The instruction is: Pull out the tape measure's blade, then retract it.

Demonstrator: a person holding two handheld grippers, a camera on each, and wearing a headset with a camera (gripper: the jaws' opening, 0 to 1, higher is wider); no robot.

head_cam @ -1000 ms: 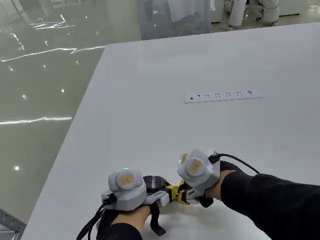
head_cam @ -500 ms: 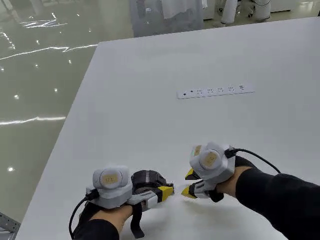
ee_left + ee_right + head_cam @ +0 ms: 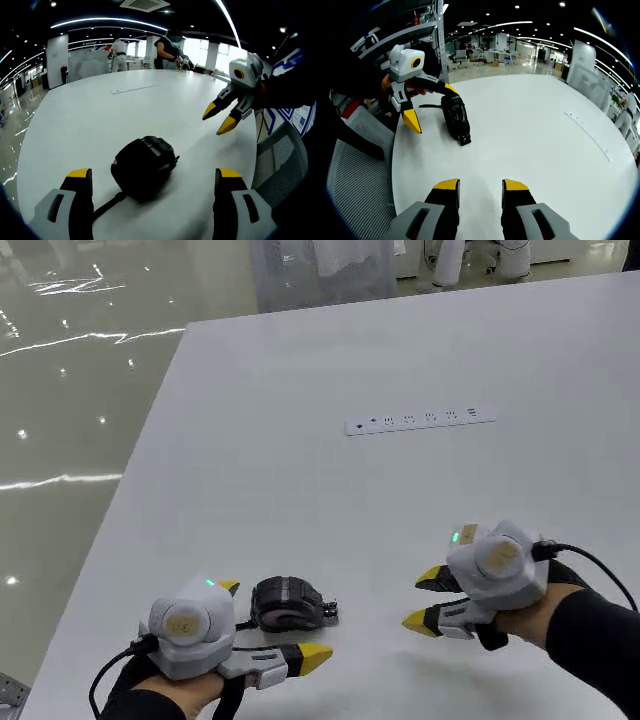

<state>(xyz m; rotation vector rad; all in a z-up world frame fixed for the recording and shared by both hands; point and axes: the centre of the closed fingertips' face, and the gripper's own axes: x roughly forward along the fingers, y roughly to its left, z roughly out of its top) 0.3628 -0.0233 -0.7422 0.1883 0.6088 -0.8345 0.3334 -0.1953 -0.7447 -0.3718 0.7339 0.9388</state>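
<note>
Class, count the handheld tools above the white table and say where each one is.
2. The left tool, open, flanks the tape measure near the table's front edge; the right tool, open, is apart to its right.

one tape measure (image 3: 288, 604). one power strip (image 3: 420, 421). one white desk (image 3: 300, 490). two grippers: the left gripper (image 3: 273, 620) and the right gripper (image 3: 418, 601). two people beyond the desk, a person in white (image 3: 119, 52) and a person in dark (image 3: 169, 47).

White table (image 3: 300, 360): tape measure (image 3: 288, 604), power strip (image 3: 420, 420)
</note>
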